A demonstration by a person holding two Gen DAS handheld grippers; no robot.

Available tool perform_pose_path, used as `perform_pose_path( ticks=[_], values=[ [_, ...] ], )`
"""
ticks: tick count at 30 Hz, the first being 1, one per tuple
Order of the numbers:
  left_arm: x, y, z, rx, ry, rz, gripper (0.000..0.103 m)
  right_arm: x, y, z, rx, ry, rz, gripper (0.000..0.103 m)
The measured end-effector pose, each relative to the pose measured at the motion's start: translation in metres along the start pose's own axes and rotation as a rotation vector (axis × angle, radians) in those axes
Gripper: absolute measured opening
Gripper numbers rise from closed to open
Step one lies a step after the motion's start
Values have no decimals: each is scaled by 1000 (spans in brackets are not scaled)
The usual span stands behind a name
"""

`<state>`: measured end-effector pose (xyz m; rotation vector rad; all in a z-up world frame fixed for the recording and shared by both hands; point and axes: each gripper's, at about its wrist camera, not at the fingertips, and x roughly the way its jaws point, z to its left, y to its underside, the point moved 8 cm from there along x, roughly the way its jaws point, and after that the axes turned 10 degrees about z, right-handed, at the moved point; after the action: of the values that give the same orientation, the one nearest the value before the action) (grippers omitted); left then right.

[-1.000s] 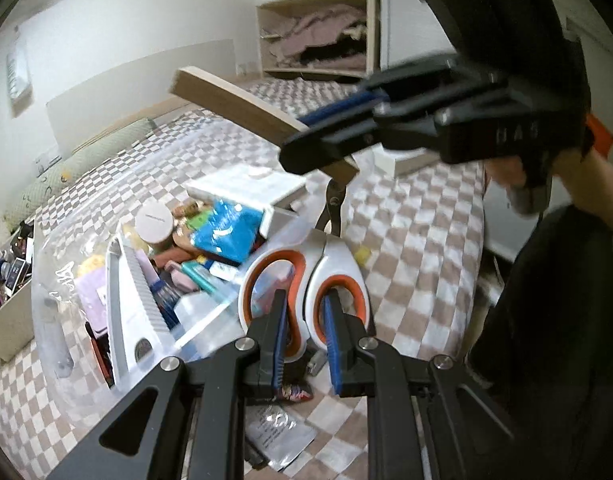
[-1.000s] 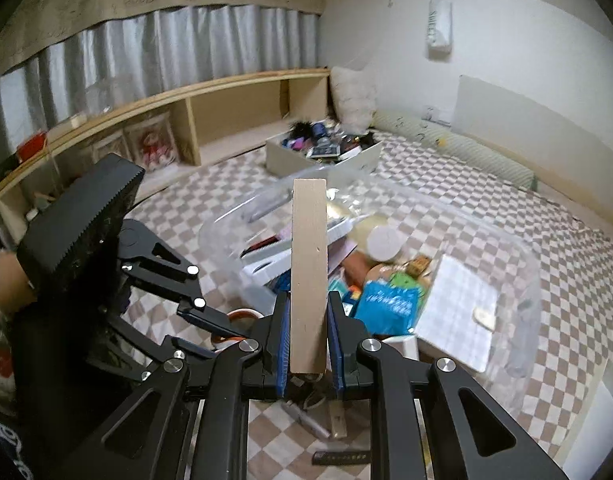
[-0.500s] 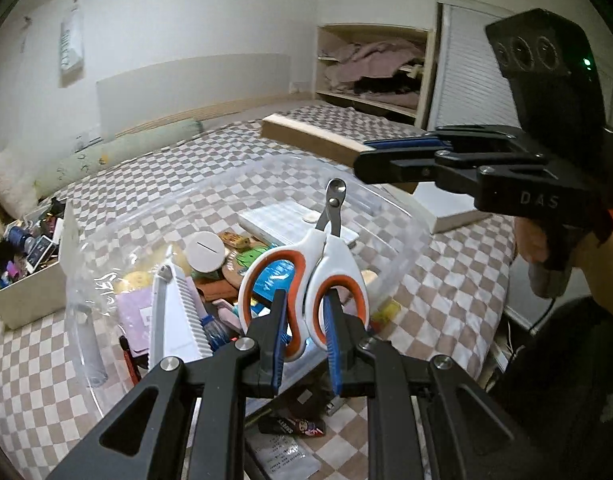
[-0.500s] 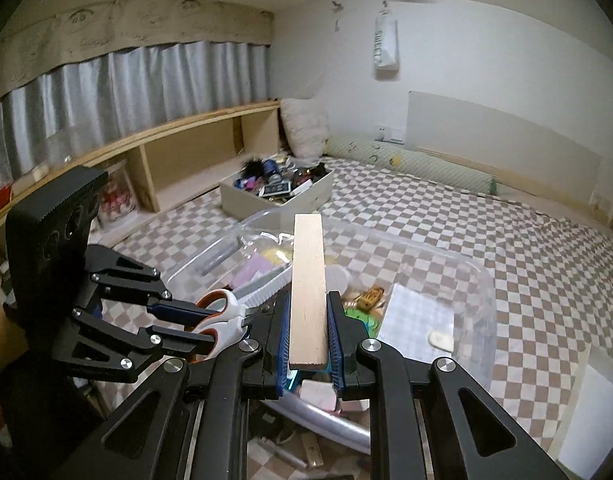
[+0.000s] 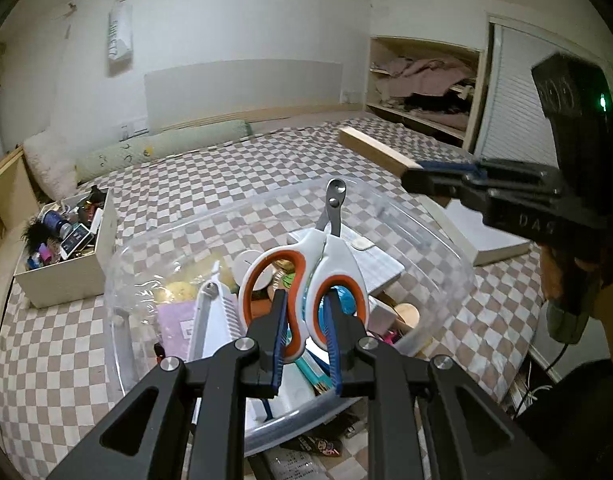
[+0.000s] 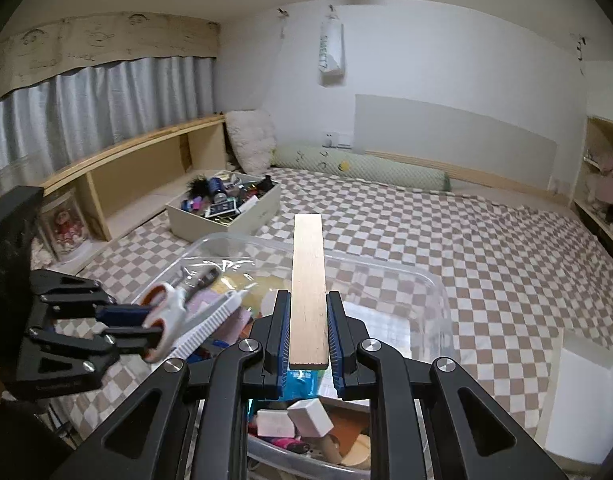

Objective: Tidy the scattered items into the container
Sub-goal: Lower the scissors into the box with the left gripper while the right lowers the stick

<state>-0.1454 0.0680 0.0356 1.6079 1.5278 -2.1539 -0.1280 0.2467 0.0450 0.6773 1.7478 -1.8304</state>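
Observation:
My left gripper [image 5: 304, 332] is shut on white-and-orange clippers [image 5: 306, 264] with a metal tip, held above the near rim of the clear plastic bin [image 5: 438, 236]. The clippers also show in the right wrist view [image 6: 168, 304]. My right gripper [image 6: 308, 332] is shut on a flat wooden stick [image 6: 308, 284], held level above the bin [image 6: 438, 300]. The stick shows in the left wrist view [image 5: 374, 152] at the right, above the bin's far corner. The bin holds several small items, among them a white comb [image 5: 216, 316] and a white pad [image 5: 370, 260].
A cream box [image 5: 72, 268] full of small things stands on the checkered bed left of the bin. A white lid [image 6: 582, 396] lies to the right. Loose packets [image 5: 306, 446] lie on the cover beside the bin's near edge. Shelves line both sides.
Both grippers have risen and tilted up, so the bin sits lower in view. The stick has moved up and right, away from the clippers. Both grips are unchanged.

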Motion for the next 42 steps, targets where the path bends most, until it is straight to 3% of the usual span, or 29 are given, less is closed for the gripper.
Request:
perform_pose_path(
  ticks=[9,14,35,42],
  values=[
    [9,-11,11,-45,-40,6,18,23,12,-23,54,60,81,18],
    [18,-15,7,-59,-23,29,18,43,27,-31,54,91,157,18],
    [43,-25,-21,-36,-13,91,18,66,76,-16,-63,16,352,18],
    [50,-26,-25,-51,16,114,18,66,82,-27,-72,113,373,18]
  ],
)
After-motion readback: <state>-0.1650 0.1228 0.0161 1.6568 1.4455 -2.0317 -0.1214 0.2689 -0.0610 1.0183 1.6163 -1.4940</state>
